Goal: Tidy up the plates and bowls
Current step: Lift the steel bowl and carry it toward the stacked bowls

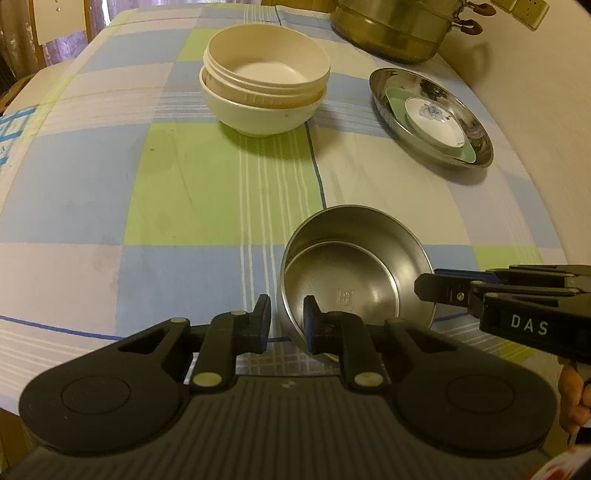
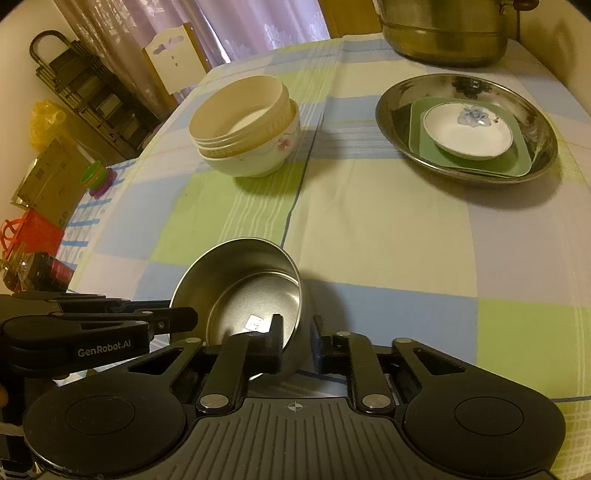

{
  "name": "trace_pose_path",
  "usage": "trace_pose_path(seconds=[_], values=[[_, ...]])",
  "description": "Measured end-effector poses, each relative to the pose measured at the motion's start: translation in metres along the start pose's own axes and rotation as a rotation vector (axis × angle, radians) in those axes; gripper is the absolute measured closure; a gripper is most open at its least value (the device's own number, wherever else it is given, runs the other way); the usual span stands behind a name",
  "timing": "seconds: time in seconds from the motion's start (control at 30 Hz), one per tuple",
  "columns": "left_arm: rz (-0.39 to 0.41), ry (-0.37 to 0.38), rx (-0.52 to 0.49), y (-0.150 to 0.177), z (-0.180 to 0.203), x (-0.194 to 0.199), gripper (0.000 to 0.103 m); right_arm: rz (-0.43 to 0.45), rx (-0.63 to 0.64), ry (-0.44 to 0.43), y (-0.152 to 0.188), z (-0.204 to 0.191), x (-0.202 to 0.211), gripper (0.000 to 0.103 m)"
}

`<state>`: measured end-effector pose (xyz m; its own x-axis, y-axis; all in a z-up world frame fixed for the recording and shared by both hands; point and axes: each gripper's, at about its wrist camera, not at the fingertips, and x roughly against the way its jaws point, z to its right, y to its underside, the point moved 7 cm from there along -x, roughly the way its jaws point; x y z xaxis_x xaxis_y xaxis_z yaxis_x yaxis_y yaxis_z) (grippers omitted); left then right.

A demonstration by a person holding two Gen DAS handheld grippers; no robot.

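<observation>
Soft checked cloth in blue, green and white squares covers the worktop [image 1: 207, 192], and a thin purple curtain [image 2: 236, 26] is seen behind it.

At the far left side of the cloth, a cream plastic tub [image 1: 266, 61] with a ridged rim is nested in a round white bowl [image 1: 255, 114] with a small pink flower on its side. Both are upright and open to the top.

At the near edge, a small round steel bowl [image 1: 354, 266] is held up on a tilt, so its shiny inside faces the left wrist camera. Its rim is pinched by the left gripper [image 1: 286, 325]: one finger is inside the bowl and one is outside, set close together. The other side of the rim is pinched the same way by the right gripper [image 2: 295, 334], partly closed on the thin wall.

Far to the right, a wide shallow steel plate [image 1: 476, 155] lies flat. A green square plate [image 2: 517, 166] is stacked in it, and a small white dish [image 2: 467, 134] with a blue flower is stacked on that. Behind it, a big gold-coloured metal pot [image 1: 391, 29] is seen.
</observation>
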<state>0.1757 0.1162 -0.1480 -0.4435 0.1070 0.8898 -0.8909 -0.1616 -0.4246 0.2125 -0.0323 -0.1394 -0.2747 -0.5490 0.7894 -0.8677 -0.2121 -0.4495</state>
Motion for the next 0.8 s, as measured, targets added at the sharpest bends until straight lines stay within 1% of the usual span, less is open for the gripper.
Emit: trace_pose_path(seconds=[0.13,0.47,0.63,0.8], values=[[-0.004,0.019,-0.001,-0.001,0.001,-0.001,0.094,-0.002,0.007,-0.002,0.000,-0.001,-0.002,0.094],[0.004,0.018,-0.019,-0.003,0.002,0.006,0.094,0.004,0.022,0.003,-0.004,-0.004,0.003,0.094],[0.040,0.018,-0.026,-0.013,0.003,0.023,0.094,0.021,0.031,-0.003,-0.015,-0.010,0.015,0.094],[0.092,0.017,-0.032,-0.032,0.004,0.042,0.094,0.043,0.041,-0.018,-0.035,-0.020,0.029,0.094]])
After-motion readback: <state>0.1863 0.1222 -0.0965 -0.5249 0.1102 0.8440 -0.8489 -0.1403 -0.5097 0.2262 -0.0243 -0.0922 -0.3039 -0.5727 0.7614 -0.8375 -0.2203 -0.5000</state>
